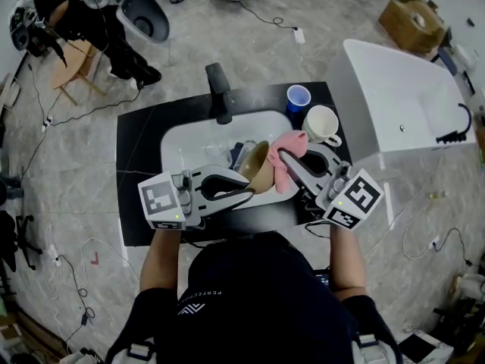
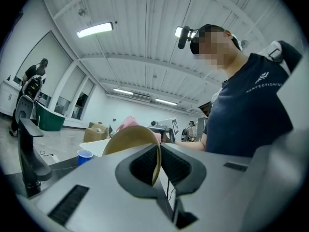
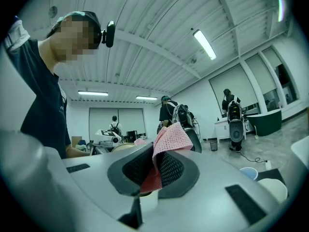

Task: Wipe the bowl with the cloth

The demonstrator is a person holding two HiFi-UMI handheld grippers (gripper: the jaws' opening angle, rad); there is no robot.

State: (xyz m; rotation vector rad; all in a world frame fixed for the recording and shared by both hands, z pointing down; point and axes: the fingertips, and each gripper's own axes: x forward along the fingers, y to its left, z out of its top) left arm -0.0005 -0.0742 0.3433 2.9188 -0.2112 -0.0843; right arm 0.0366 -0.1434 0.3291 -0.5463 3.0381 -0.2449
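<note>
Over the white sink (image 1: 182, 139) a tan bowl (image 1: 256, 169) is held on edge, its rim pinched by my left gripper (image 1: 246, 193), which is shut on it. In the left gripper view the bowl (image 2: 128, 140) rises from between the jaws. My right gripper (image 1: 285, 156) is shut on a pink cloth (image 1: 286, 158), which lies against the bowl's right side. The right gripper view shows the cloth (image 3: 169, 140) bunched between the pads, with the bowl's edge (image 3: 126, 147) just behind it.
A black faucet (image 1: 220, 91) stands behind the sink on the black counter (image 1: 136, 177). A blue cup (image 1: 298, 98) and a cream mug (image 1: 322, 125) sit at the sink's back right. A white tub (image 1: 398, 101) is to the right. People stand in the background.
</note>
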